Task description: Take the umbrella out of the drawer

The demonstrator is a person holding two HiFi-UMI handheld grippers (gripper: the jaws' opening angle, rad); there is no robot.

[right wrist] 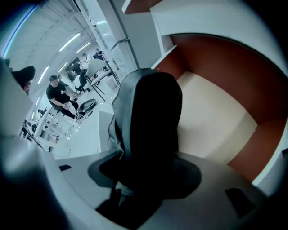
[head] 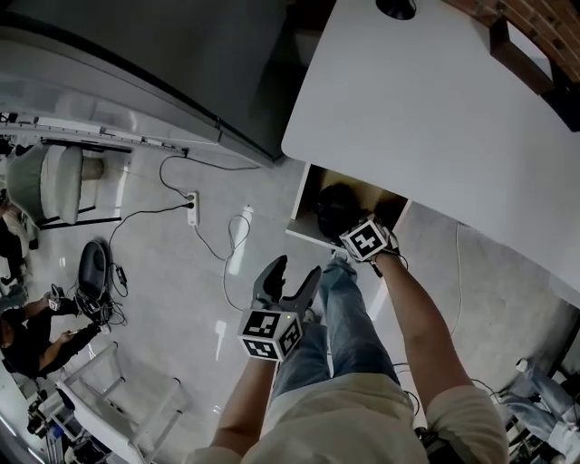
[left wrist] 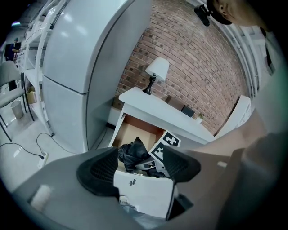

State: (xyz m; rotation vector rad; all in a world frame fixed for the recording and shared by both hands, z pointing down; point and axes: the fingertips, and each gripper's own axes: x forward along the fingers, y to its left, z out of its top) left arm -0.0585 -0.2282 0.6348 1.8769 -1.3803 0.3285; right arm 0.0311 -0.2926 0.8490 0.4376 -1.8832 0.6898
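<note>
Black, creased fabric of the folded umbrella [right wrist: 148,121] sat clamped between the dark pads of the right gripper [right wrist: 144,175], over the pale floor of the open white drawer [right wrist: 216,121]. Left gripper [left wrist: 139,164] hung near the drawer front, its ribbed jaws apart and empty; its cube [head: 270,333] bore black-and-white square markers.

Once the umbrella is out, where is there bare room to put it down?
The white desk top is bare from the lamp base down to its front edge above the drawer. Beside the umbrella the drawer floor is bare too. The floor around the power strip is cluttered.
</note>
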